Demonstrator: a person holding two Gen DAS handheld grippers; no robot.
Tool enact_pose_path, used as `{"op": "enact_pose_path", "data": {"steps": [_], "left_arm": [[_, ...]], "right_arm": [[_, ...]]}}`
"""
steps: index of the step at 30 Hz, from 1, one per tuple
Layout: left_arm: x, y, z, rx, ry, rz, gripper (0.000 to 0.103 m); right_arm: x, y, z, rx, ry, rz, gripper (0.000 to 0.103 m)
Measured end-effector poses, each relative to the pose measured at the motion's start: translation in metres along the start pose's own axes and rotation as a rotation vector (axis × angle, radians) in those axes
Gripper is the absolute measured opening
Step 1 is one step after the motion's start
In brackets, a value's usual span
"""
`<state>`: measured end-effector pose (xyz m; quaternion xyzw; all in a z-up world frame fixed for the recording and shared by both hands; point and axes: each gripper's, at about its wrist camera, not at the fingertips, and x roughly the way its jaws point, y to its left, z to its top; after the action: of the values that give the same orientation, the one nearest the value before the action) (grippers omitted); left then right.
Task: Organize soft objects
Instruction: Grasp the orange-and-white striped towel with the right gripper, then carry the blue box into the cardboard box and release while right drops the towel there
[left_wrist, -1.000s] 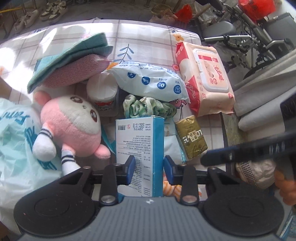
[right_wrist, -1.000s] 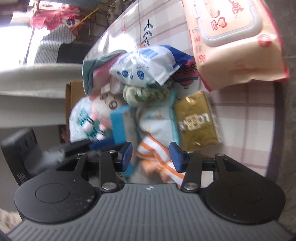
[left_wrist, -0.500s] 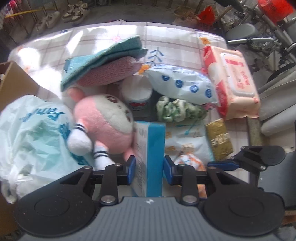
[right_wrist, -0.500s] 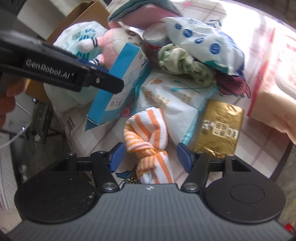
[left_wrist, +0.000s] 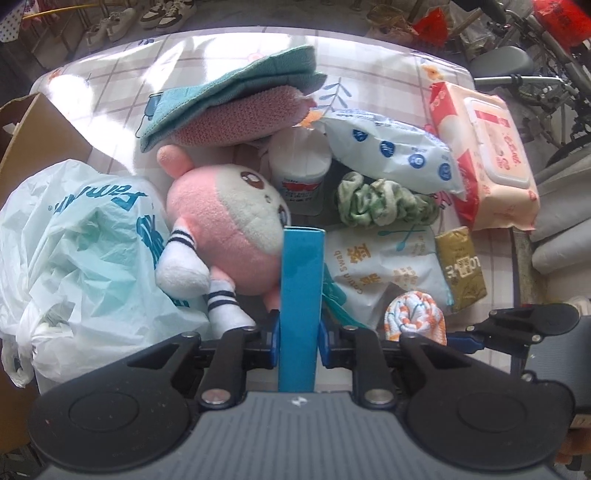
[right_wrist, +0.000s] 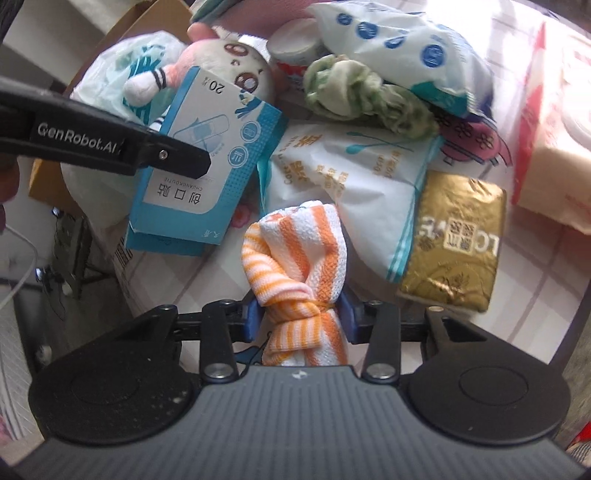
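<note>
Jaws grip over a cluttered checked tablecloth (left_wrist: 229, 62) beside parked bicycles (left_wrist: 546, 74).

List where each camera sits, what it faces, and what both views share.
Left wrist: on the left gripper, looking down at the cluttered table; jaws have just closed on the blue box.
Right wrist: on the right gripper, looking down; jaws just closed on the striped cloth.
Shared: box, cloth, plush, gold packet; each shows the other gripper.

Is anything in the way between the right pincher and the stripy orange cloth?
No. The right gripper already has the knotted orange-striped cloth between its jaws, which have just been closing and now press its sides. Nothing visible sits between them.
</note>
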<state>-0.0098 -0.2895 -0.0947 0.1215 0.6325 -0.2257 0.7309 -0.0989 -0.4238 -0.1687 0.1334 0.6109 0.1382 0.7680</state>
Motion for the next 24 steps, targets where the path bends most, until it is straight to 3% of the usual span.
{"op": "enact_pose_path", "data": {"steps": [9, 15, 20, 24], "left_arm": [[-0.035, -0.002, -0.006, 0.023, -0.004, -0.067, 0.020], [-0.094, 0.019, -0.007, 0.033, -0.060, -0.089, 0.020], [-0.141, 0.071, 0.003, 0.013, -0.113, -0.058, 0.020], [-0.174, 0.134, 0.020, -0.020, -0.167, -0.027, 0.020]], "right_arm": [[-0.049, -0.028, -0.007, 0.303, -0.097, 0.131, 0.039], [-0.083, -0.030, -0.002, 0.420, -0.203, 0.224, 0.039], [-0.093, 0.007, 0.032, 0.413, -0.275, 0.283, 0.039], [-0.092, 0.053, 0.080, 0.391, -0.322, 0.333, 0.040]]}}
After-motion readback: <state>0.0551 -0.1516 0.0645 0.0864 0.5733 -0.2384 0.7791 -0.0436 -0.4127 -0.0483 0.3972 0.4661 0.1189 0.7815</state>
